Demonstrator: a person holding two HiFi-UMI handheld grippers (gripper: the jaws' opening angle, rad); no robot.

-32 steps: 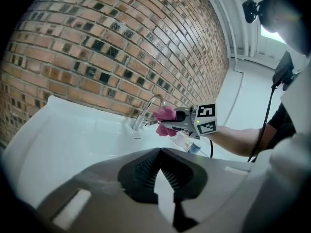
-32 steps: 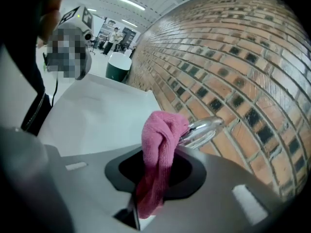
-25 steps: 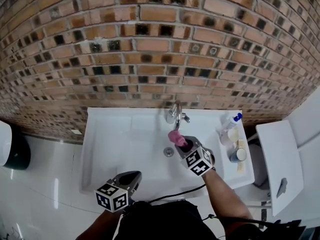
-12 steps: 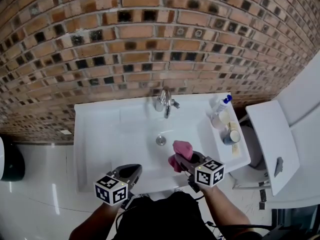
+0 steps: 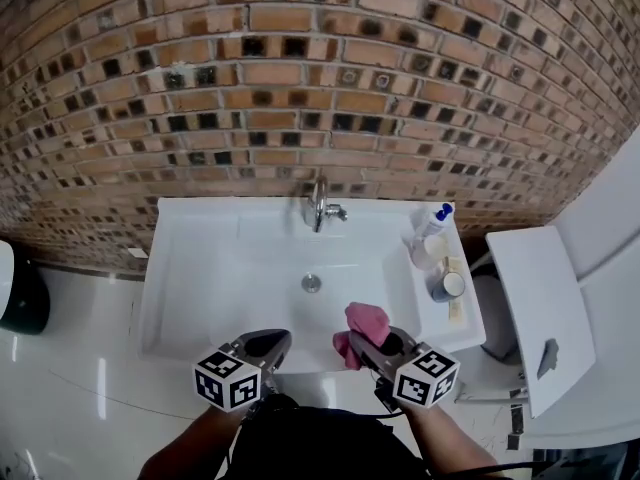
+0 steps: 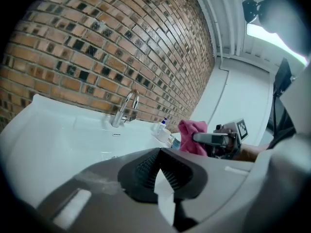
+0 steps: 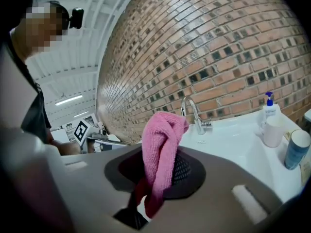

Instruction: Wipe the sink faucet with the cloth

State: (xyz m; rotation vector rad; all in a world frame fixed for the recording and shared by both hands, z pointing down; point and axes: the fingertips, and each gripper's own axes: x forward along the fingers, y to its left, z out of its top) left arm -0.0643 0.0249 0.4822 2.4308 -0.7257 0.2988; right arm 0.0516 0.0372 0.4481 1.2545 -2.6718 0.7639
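In the head view, the white rectangular sink (image 5: 200, 228) stands against a brown brick wall (image 5: 300, 88), with the curved chrome faucet (image 5: 319, 205) at the middle of its back rim and a round metal drain (image 5: 312, 283) in the basin. On the sink's right ledge stand a white pump bottle with a blue top (image 5: 431, 222), a pale cup (image 5: 428, 251) and a blue-grey can (image 5: 447, 286). Both grippers are held over the near rim, well apart from the faucet. The right gripper (image 5: 368, 343) carries the crumpled pink cloth (image 5: 364, 320), and the left gripper (image 5: 272, 344) is beside it. In the left gripper view, the ribbed black jaws meet at their tips with nothing between them; beyond them are the faucet (image 6: 125, 109) and, to the right, the cloth (image 6: 192, 136). In the right gripper view, the jaws are closed tight on the cloth (image 7: 163, 144), which stands up in a folded bunch above them and trails down between the pads, with the faucet (image 7: 194, 114) behind it.
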